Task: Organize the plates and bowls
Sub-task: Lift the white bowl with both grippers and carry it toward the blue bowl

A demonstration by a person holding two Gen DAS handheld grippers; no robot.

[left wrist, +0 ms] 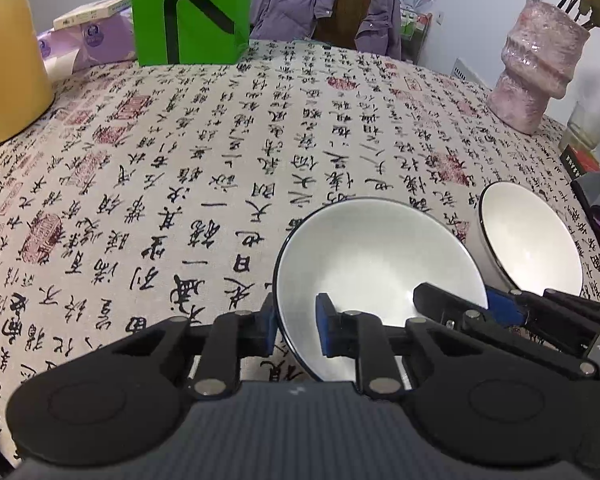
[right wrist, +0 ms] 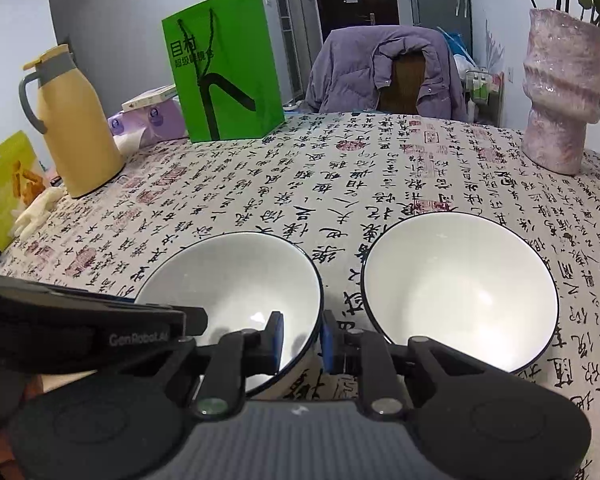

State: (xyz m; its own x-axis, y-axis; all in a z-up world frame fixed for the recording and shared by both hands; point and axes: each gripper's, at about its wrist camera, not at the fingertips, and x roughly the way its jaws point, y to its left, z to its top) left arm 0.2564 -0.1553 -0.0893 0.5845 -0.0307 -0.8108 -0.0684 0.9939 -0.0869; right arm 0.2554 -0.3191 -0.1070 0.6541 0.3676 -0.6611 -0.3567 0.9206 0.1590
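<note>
Your left wrist camera looks steeply down over its gripper [left wrist: 296, 326], close above one white bowl [left wrist: 374, 264]. Your right wrist camera faces across the table [right wrist: 260, 184], probably tilted less. Both share the two bowls, green bag [right wrist: 224, 68] and pink vase [left wrist: 536, 64].

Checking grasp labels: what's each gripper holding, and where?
Both clamp the near rim of the same bowl: left gripper on its left side, right gripper on its right.
</note>
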